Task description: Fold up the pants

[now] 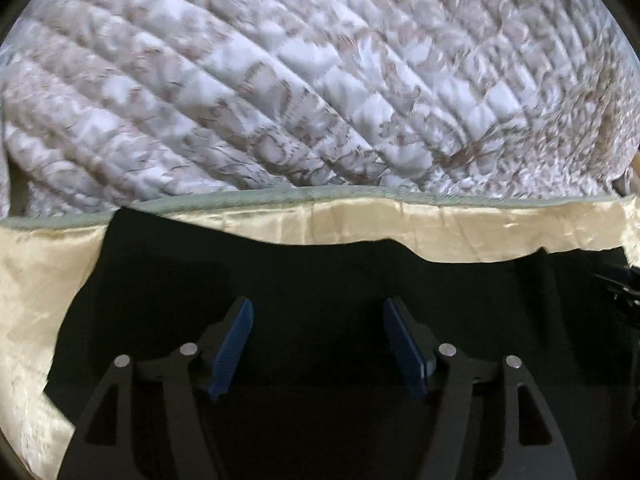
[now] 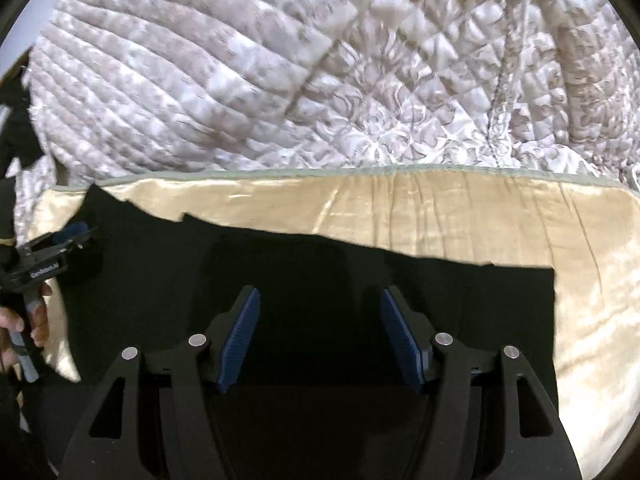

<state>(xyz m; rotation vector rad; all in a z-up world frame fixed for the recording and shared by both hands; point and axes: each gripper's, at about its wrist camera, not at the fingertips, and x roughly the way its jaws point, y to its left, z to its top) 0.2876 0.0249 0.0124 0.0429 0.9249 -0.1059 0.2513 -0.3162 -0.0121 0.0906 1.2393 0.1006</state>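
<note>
while both jaws stand wide and empty, the black pants (image 2: 280, 280) lie flat just below the quilt's green trim (image 2: 360, 169).
soft, limp, light cloth, likely to sag: left gripper (image 1: 318, 344) and right gripper (image 2: 320, 336) should pinch an edge or corner nearest that trim.

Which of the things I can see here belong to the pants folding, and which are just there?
Job:
- black pants, spread flat
- left gripper, open, above the pants
- right gripper, open, above the pants

Just there:
- cream satin cover under the pants
- quilted patterned bedspread beyond it
</note>
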